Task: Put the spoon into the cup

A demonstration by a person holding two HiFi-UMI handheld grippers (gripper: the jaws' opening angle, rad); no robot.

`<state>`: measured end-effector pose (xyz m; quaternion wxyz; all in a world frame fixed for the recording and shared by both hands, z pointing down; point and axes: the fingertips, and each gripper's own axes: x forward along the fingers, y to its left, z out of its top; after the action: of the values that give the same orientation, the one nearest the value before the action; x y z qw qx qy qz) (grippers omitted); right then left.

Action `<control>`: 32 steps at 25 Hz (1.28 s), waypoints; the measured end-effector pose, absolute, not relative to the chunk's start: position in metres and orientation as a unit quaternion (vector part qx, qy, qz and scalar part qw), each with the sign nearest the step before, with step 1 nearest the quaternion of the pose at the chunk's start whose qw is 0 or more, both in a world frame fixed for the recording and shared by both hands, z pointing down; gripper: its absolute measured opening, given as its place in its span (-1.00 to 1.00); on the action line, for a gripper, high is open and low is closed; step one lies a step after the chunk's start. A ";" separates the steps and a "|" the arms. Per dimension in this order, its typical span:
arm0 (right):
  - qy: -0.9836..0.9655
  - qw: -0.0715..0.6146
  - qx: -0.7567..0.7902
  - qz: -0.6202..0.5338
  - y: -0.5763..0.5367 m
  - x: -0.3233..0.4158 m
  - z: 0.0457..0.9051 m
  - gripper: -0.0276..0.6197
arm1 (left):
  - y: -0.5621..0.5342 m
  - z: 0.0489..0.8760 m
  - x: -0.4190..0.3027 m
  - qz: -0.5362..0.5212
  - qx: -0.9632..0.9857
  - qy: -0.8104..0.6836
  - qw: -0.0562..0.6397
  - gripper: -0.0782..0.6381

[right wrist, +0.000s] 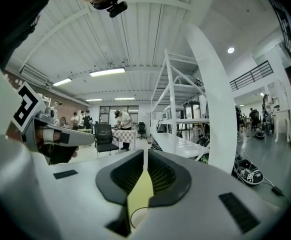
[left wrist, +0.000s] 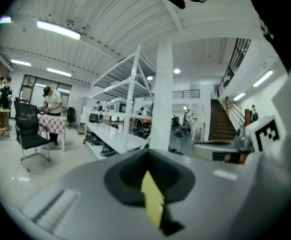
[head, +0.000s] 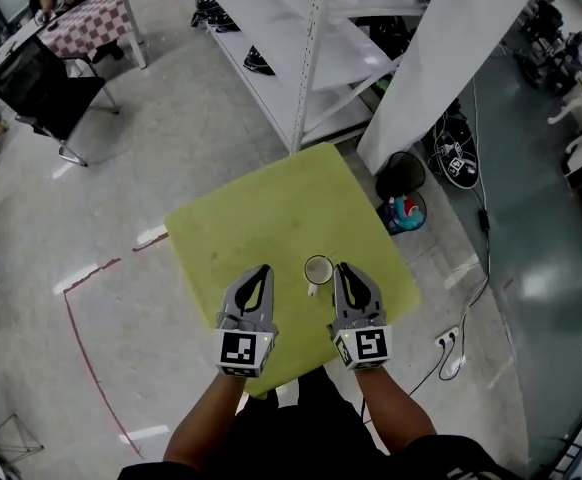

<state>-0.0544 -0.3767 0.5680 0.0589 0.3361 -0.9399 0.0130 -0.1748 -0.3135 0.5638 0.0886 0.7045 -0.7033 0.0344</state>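
A small white cup (head: 318, 269) stands upright near the front of the yellow-green table (head: 271, 218), with a small white bit at its near side. I cannot make out a spoon in any view. My left gripper (head: 262, 272) hovers left of the cup, apart from it, and its jaws are shut on nothing. My right gripper (head: 342, 268) sits just right of the cup, also shut and empty. In the left gripper view the left gripper (left wrist: 147, 157) shows only a sliver of table. Between the jaws of the right gripper (right wrist: 144, 160) I see table and the cup rim (right wrist: 133, 218).
A white shelving rack (head: 301, 48) and a slanted white column (head: 441, 58) stand beyond the table. On the floor to the right are a bin with coloured items (head: 404, 211) and a power strip with cables (head: 452, 354). A black chair (head: 46, 93) stands far left.
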 end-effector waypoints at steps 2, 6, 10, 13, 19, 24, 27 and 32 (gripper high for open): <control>-0.939 0.052 0.340 0.007 -0.369 -0.052 0.553 -0.84 | -0.311 0.552 -0.170 0.030 0.709 -0.699 0.085 -0.76; -0.936 0.042 0.348 0.002 -0.354 -0.046 0.529 -0.89 | -0.308 0.531 -0.159 0.025 0.725 -0.686 0.060 -0.76; -0.938 0.029 0.346 -0.003 -0.343 -0.041 0.509 -0.90 | -0.306 0.511 -0.153 0.010 0.732 -0.679 0.048 -0.76; -0.936 0.024 0.350 -0.012 -0.338 -0.042 0.497 -0.90 | -0.298 0.509 -0.149 0.006 0.739 -0.672 0.046 -0.76; -0.934 0.006 0.355 -0.033 -0.330 -0.047 0.473 -0.90 | -0.282 0.504 -0.143 0.006 0.749 -0.661 0.042 -0.76; -0.932 -0.001 0.361 -0.039 -0.328 -0.048 0.466 -0.90 | -0.276 0.498 -0.144 0.005 0.752 -0.659 0.032 -0.76; -0.930 0.001 0.367 -0.035 -0.325 -0.044 0.471 -0.90 | -0.272 0.499 -0.144 0.005 0.752 -0.658 0.030 -0.76; -0.926 0.006 0.375 -0.033 -0.322 -0.038 0.474 -0.90 | -0.268 0.497 -0.143 0.004 0.753 -0.658 0.028 -0.76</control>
<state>-0.0380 -0.3218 0.4737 0.0059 0.3750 -0.9264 -0.0335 -0.1434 -0.2678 0.4969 0.0278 0.7526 -0.6578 0.0045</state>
